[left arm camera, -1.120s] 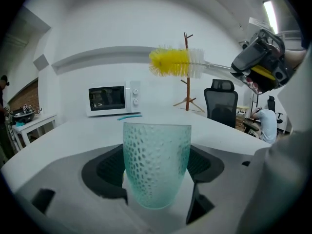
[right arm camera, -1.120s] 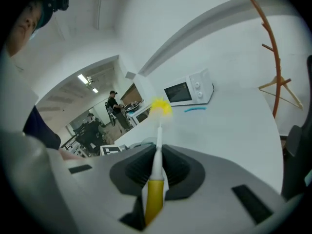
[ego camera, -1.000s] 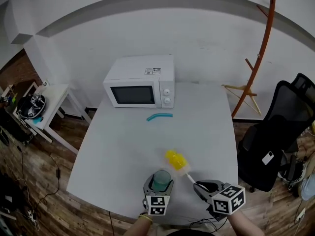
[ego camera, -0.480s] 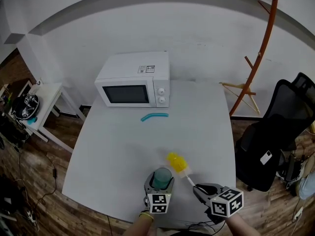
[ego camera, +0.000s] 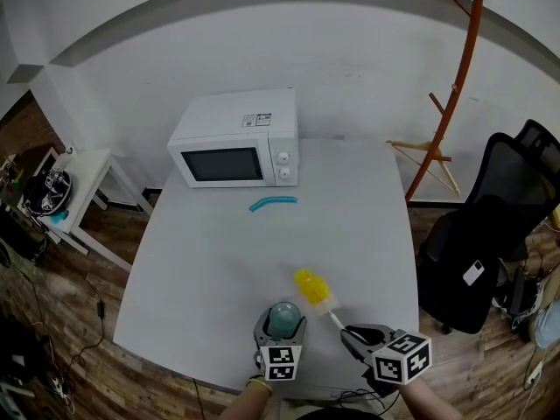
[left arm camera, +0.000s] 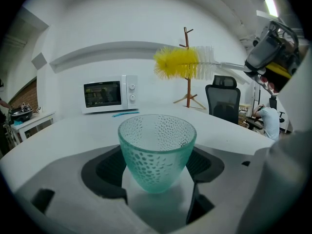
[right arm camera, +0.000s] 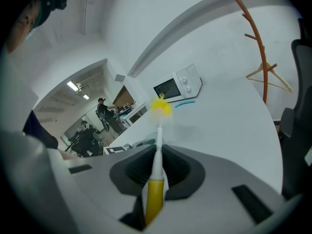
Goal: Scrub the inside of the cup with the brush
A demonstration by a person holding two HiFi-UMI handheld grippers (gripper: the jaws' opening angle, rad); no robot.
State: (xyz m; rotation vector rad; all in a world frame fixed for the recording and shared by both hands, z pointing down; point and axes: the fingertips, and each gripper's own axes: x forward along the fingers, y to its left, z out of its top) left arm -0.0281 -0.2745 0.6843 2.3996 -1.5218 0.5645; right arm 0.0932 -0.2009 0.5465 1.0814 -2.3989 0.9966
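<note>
Fingers of the left gripper (left arm camera: 156,179) clamp the cup (left arm camera: 157,147) low down, mouth up, near the desk's (ego camera: 219,261) front edge. Fingers of the right gripper (right arm camera: 155,179) pinch the brush (ego camera: 313,287) handle. The bristles hover above and right of the rim, not inside.

Teal cup (left arm camera: 157,150) upright; yel. brush (left arm camera: 183,63) outside it.

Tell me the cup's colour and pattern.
Translucent teal-green cup, dimpled all over; clearest in the left gripper view.

No legible text. Microwave (ego camera: 236,141) top carries a label (ego camera: 256,121), print too small to read.
</note>
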